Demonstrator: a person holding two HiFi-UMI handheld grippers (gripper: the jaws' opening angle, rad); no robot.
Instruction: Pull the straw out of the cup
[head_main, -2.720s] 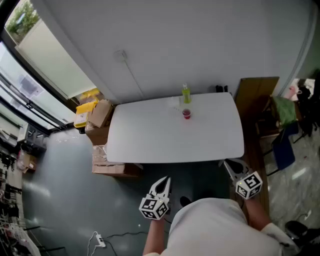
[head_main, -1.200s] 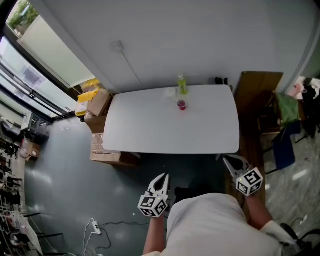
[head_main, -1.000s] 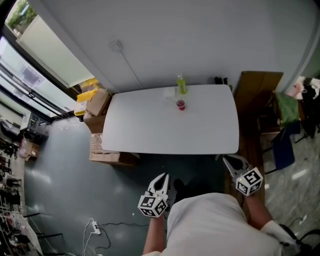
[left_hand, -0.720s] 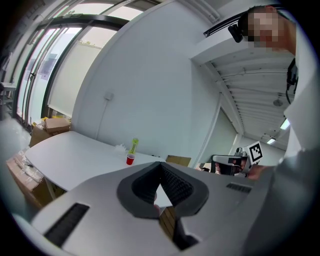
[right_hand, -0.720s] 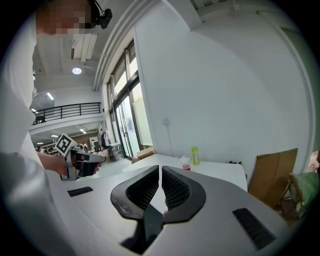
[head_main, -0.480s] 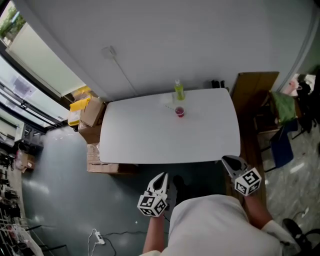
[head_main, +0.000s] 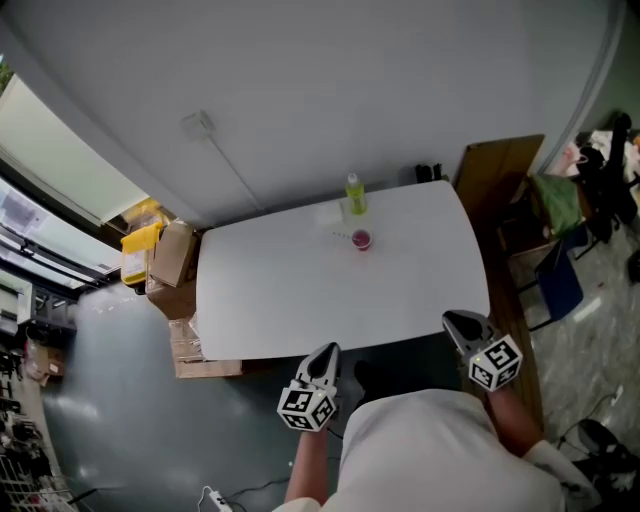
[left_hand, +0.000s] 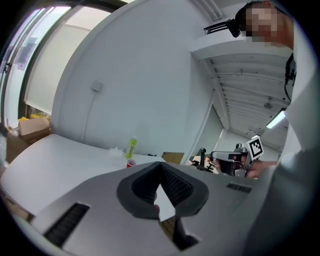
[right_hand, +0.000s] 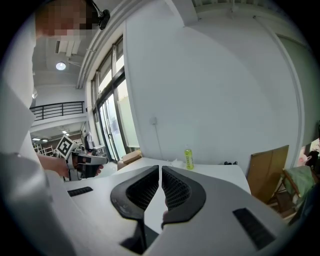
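I advanced the left gripper (head_main: 327, 352) and right gripper (head_main: 456, 321), jaws closed and empty, to the desk (head_main: 290, 305); the cup (head_main: 362, 240) remained well ahead.

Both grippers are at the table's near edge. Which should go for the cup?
Left, slightly. The left gripper lines up nearly straight with the cup; the right gripper sits off toward a corner of the table. Both are shut, empty and far from it.

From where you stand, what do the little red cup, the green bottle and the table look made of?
The red cup is probably plastic: solid, even red, though too small to be sure. The green bottle is likely plastic too, with a bright yellow-green colour. The table has a smooth, matte white top, maybe laminate.
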